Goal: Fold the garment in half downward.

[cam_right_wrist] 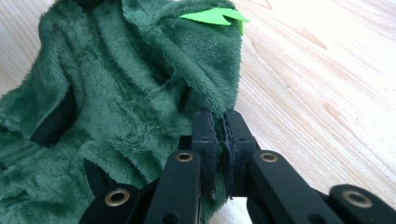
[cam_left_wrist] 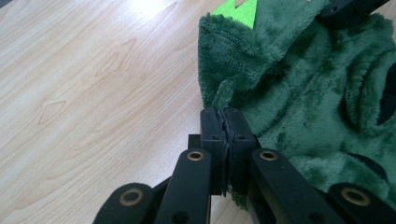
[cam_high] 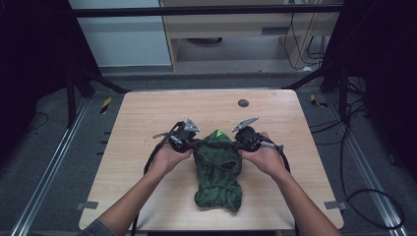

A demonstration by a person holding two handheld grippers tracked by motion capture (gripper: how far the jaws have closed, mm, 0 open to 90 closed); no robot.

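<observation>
Green plush garment (cam_high: 218, 169), fuzzy fleece with black trim and a bright lime tab (cam_high: 218, 132) at its far end, lies near the middle of the wooden table (cam_high: 142, 113), a little toward the near edge. Its long axis runs from the near edge toward the far edge: the narrower bunched end points at the person, and the wider end sits between the two tongs.

Closest to the near edge, the person's forearms come in and spread apart, one to each side of the cloth. The left gripper (cam_high: 191, 142) is clenched on the left side of the garment's far end; in the left gripper view its jaws are pressed together with a pinch of fleece edge caught between them (cam_left_wrist: 225, 122). The right gripper (cam_high: 240, 142) mirrors it on the right side, jaws clamped on the opposite edge, as the right gripper view shows (cam_right_wrist: 217, 126). So the fabric lies between the tongs, each holding its own side, neither hand nearer than the other. I'd judge the next move, a lift or a spread, turns on keeping both pinches level so the far end opens evenly.

Beyond the grippers the light wood grain runs bare to the far edge, where a small dark round disc (cam_high: 243, 103) sits. Past the table are grey carpet, a dark metal frame, cables trailing on the right, and pale cabinet fronts.
</observation>
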